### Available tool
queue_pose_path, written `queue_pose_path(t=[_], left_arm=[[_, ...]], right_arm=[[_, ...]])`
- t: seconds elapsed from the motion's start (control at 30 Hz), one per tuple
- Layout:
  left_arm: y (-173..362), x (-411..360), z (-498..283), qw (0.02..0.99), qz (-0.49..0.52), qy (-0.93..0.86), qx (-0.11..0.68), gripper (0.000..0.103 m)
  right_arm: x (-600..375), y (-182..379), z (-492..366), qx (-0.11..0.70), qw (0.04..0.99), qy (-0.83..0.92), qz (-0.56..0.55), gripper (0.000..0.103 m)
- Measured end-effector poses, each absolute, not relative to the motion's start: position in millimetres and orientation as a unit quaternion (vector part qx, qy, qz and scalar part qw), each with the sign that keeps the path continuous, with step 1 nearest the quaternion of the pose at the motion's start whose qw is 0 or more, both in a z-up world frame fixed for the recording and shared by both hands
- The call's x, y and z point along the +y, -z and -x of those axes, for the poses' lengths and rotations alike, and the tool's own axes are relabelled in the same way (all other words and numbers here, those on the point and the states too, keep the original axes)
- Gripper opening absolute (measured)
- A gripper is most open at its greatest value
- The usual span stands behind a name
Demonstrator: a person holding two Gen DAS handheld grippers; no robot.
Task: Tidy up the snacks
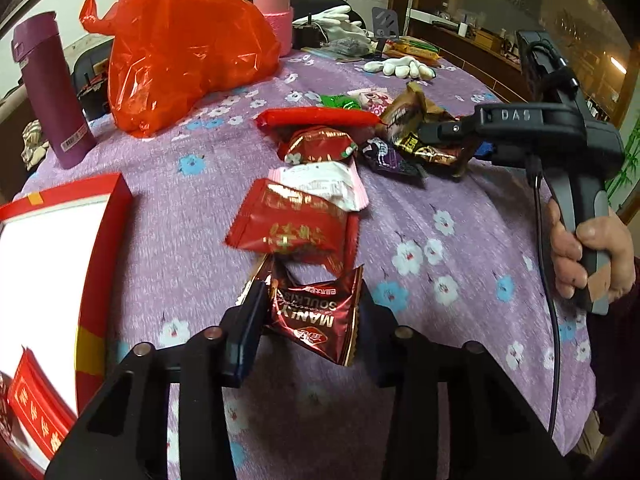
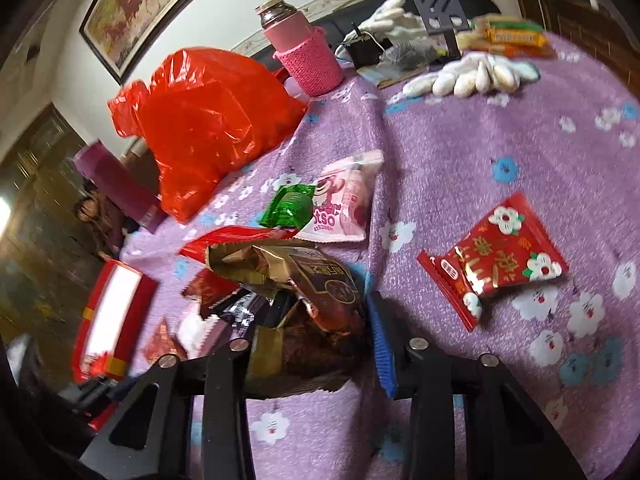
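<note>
While the left gripper (image 1: 312, 312) holds a dark red snack packet (image 1: 316, 312) only by its side, the jaws narrow on crinkly foil, the packet hangs clear of the worktop (image 1: 440, 264) and could slip or twist out on the way to the red box (image 1: 92, 216) at the worktop's left edge. The box's rim stands up, so a low carry may catch the dangling corner and pull it loose. The right gripper (image 2: 316, 320) has its jaws closed on a brown snack packet (image 2: 316, 280) out of the crowded pile toward the middle of the worktop; its neighbours, a dark purple packet (image 1: 394, 162) and a long red packet (image 1: 316, 116), touch or overlap it and may get dragged along or knocked off the pile. Both grippers work near each other, so crossing paths risks a bump. The orange plastic bag (image 1: 180, 48) sits well apart, toward the far left corner.
</note>
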State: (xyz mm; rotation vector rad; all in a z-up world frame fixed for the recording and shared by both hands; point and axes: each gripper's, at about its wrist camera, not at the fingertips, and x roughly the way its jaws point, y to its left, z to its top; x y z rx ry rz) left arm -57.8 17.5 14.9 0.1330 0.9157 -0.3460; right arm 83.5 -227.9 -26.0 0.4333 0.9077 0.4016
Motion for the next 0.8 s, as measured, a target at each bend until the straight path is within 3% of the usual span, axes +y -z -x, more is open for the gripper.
queue_pose_path(t=[0.5,0.67,0.8], left_arm=[[-22.2,62.0,76.6,0.889,0.016,0.152,0.432,0.036],[-13.1,60.6,71.0,0.882,0.006,0.125,0.455,0.046],[-10.7,53.5,70.4,0.885,-0.017,0.12,0.45,0.047]], right_arm=[[-236.7,39.7,-87.7,0.46,0.775,-0.284,-0.326,0.034],[-234.9,38.6,-86.8,0.461,0.779,-0.277,-0.322,0.034],[-234.4,36.4,-85.7,0.459,0.784,-0.273,-0.317,0.034]])
